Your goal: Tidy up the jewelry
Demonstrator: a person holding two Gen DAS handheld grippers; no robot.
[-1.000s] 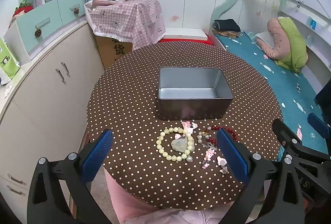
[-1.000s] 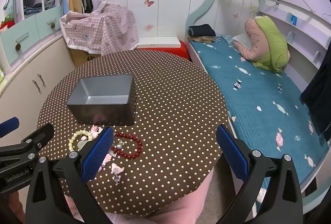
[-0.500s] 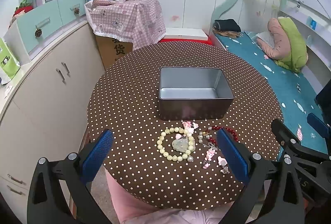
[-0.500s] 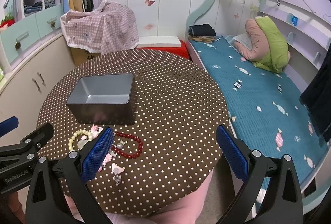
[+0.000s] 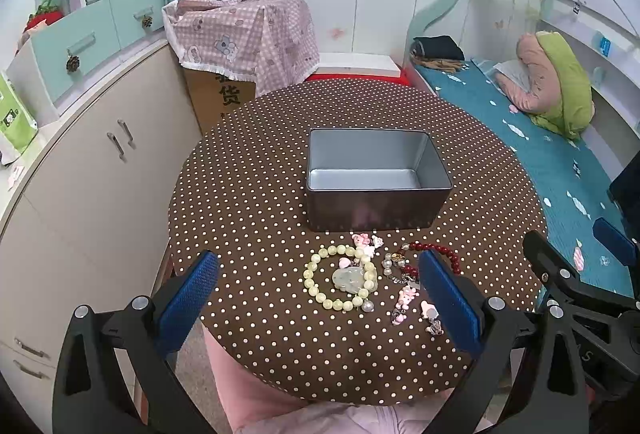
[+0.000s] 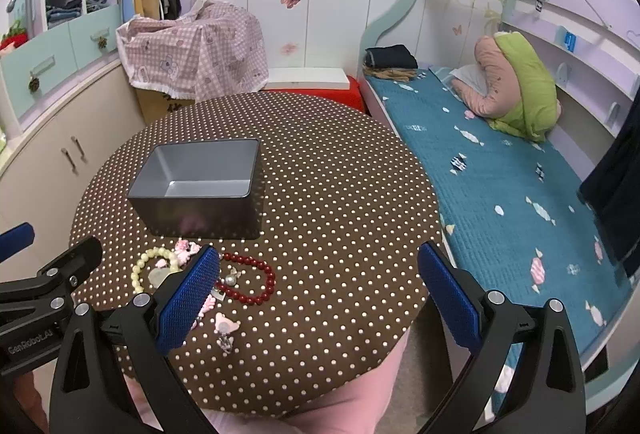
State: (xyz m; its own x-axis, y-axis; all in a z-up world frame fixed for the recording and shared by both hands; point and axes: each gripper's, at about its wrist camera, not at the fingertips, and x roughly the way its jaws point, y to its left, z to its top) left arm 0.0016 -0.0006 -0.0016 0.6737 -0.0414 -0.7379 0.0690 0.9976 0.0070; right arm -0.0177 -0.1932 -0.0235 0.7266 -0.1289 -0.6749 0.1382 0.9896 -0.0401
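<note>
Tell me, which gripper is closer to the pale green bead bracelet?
Left. The left gripper hangs right over the bead bracelet; the right gripper sits off to its right.

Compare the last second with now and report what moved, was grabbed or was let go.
Nothing visibly changed. Both tongs, left and right, stay open above the table edge, holding nothing; the pale bead bracelet, red bead bracelet and tin box lie as before.

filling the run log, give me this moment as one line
phase: pre-grasp | left tongs: open | right tongs: open | tin: empty | pale bead bracelet, red bead bracelet: on table
</note>
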